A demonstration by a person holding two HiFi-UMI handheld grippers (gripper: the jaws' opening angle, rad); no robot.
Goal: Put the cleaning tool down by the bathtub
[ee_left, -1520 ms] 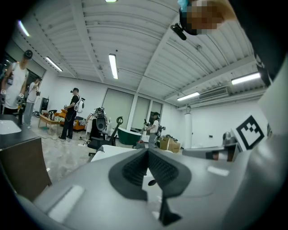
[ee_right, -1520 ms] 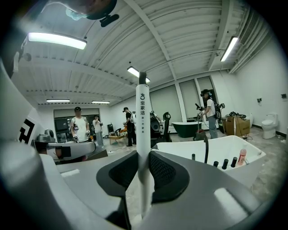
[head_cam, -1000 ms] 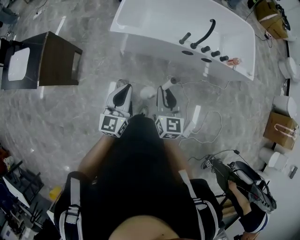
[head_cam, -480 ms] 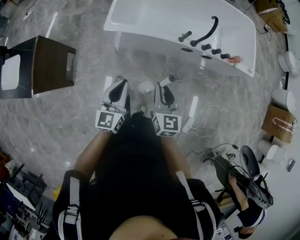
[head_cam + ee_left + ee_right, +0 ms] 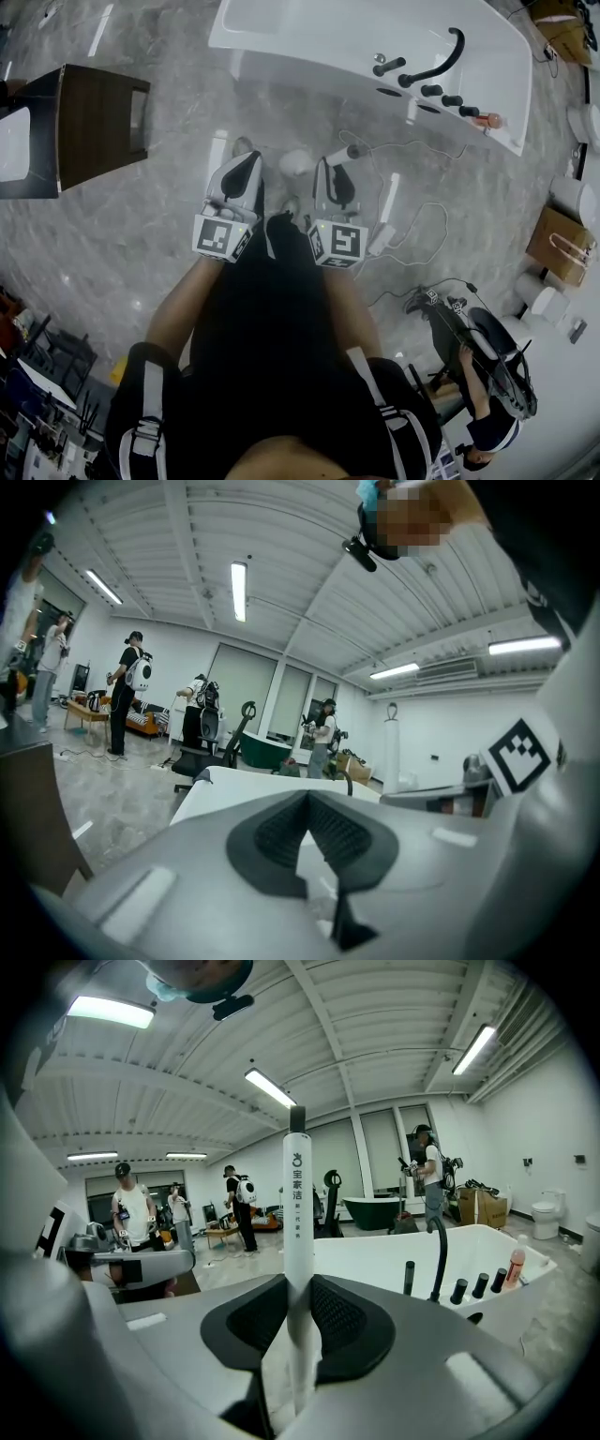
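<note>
One bathtub [image 5: 309, 70], one cleaning tool [image 5: 297, 1204], one dark cabinet [image 5: 94, 112], and two grippers: left gripper [image 5: 245, 156], right gripper [image 5: 328, 165]

The long white bathtub [image 5: 309, 37] lies across the far floor. On its right-hand deck stands a curved black metal faucet [image 5: 441, 64]. Left of the tub sits a dark wooden cabinet [image 5: 94, 122]. Before the tub's front wall, the left gripper [image 5: 247, 161] and right gripper [image 5: 326, 165] hang side by side, with a slim white cleaning tool handle [image 5: 297, 1232] clamped upright in the right one's jaws. A thin white cable [image 5: 417, 220] trails on the floor right of them.
</note>
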